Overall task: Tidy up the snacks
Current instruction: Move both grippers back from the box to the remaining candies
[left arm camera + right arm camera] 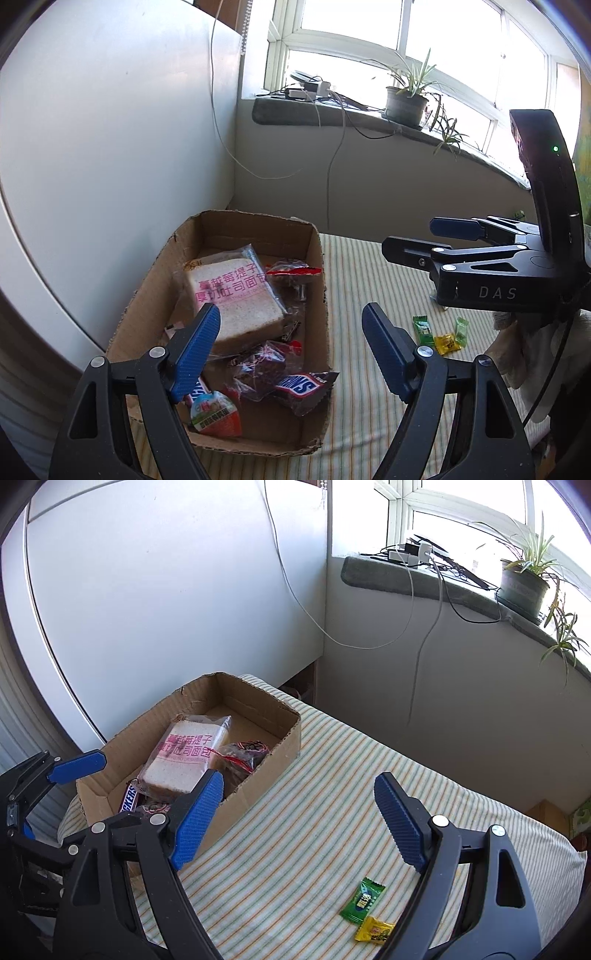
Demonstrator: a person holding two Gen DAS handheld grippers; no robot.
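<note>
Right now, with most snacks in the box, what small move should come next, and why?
Probably bring the right claw, open and empty, down toward the green candy beside the yellow candy. Both lie loose on the striped cloth, outside the cardboard box that already holds the bread pack and Snickers bar.

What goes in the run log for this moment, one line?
left gripper: open, empty | right gripper: open, empty | cardboard box: holds bread, Snickers | candies: loose on striped cloth
</note>
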